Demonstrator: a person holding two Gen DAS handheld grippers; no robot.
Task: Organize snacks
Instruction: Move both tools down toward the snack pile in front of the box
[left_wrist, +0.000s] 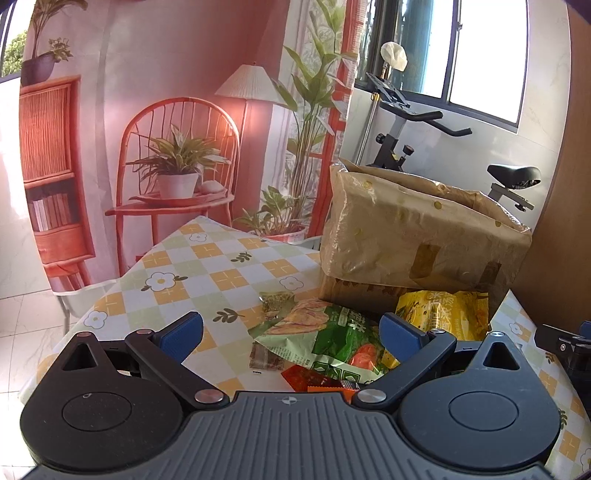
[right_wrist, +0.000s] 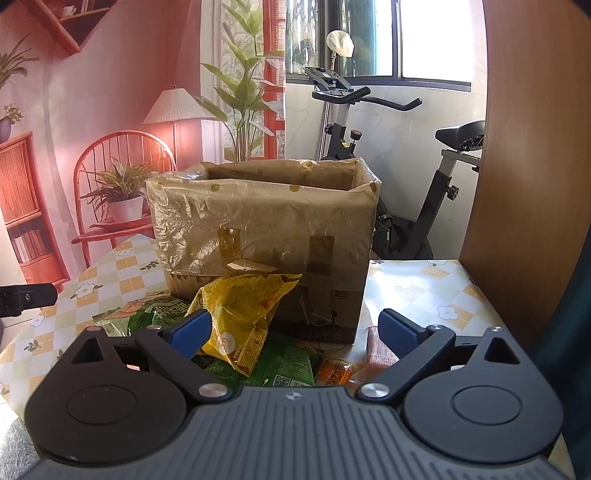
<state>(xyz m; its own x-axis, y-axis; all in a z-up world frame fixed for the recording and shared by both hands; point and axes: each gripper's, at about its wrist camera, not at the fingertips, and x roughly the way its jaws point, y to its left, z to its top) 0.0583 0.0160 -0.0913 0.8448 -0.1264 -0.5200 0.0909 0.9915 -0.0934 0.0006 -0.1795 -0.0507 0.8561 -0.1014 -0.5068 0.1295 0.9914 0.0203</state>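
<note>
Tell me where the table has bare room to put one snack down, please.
Bare cloth lies left of the green bag, toward the table corner, and right of the box. In front of the box it is crowded: yellow bag, green bag and small packets overlap.

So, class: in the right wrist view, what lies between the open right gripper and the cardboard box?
A yellow snack bag leaning against the cardboard box, with green packets lying under it, ahead of the right gripper.

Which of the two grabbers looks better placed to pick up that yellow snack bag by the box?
Probably the right gripper: the crinkled yellow snack packet lies just ahead, beside one open finger, before the plastic-lined cardboard box. The open left gripper faces the green snack packet instead.
</note>
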